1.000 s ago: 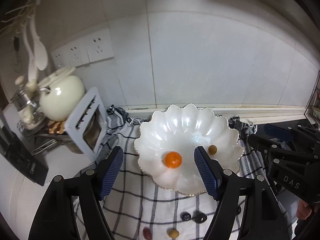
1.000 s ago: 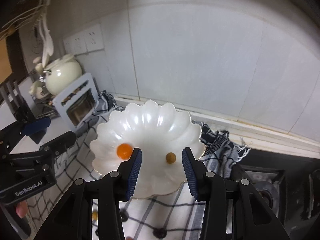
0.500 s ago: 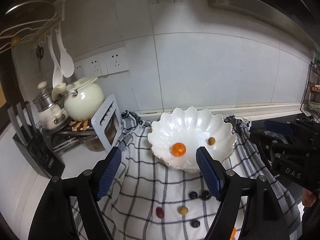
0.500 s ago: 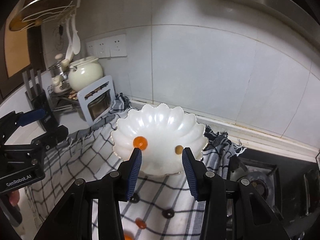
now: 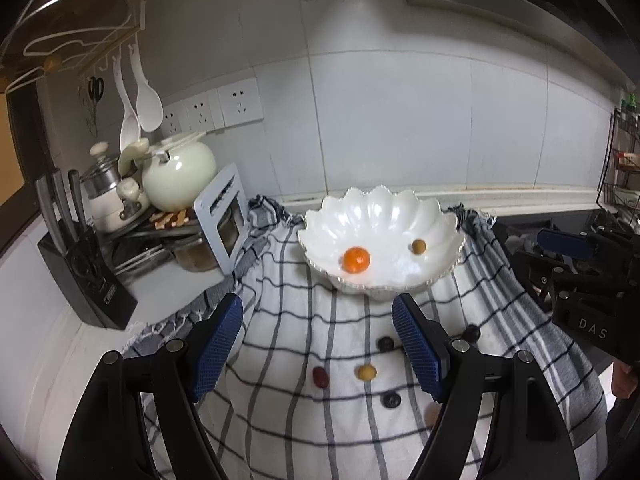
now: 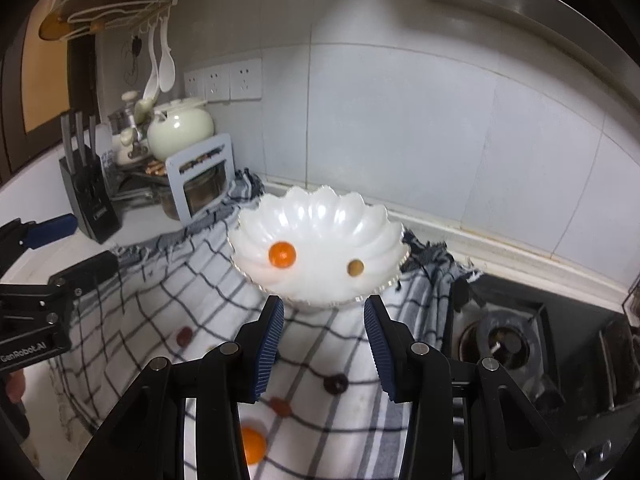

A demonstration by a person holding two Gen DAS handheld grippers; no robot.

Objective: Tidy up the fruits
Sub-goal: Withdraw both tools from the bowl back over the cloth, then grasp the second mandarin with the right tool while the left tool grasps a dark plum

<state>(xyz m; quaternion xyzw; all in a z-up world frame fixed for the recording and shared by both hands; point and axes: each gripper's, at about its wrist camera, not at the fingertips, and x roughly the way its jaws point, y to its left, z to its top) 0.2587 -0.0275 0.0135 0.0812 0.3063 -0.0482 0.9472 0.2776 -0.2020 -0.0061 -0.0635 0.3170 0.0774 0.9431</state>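
Observation:
A white scalloped bowl (image 5: pixel 440 220) (image 6: pixel 256 228) stands on a checked cloth (image 5: pixel 288 340) (image 6: pixel 160 312) and holds an orange fruit (image 5: pixel 356 259) (image 6: pixel 282 255) and a small tan fruit (image 5: pixel 419 245) (image 6: pixel 355 267). Several small fruits lie loose on the cloth: a dark red one (image 5: pixel 320 376), a yellow one (image 5: pixel 366 372), dark ones (image 5: pixel 391 399) (image 6: pixel 335 383), and an orange one (image 6: pixel 253 445). My left gripper (image 5: pixel 317 346) is open and empty, in front of the bowl above the loose fruits. My right gripper (image 6: pixel 324 347) is open and empty, also short of the bowl.
A cream teapot (image 5: pixel 179 176), a metal pot and a grey rack (image 5: pixel 222 220) stand at the back left, with a black knife block (image 5: pixel 86 280) beside them. A gas hob (image 6: pixel 516 340) lies to the right of the cloth. A tiled wall runs behind.
Both grippers have pulled back and up from the bowl, so more of the cloth and loose fruits show. Both stay open and empty. The fruits in the bowl have not moved.

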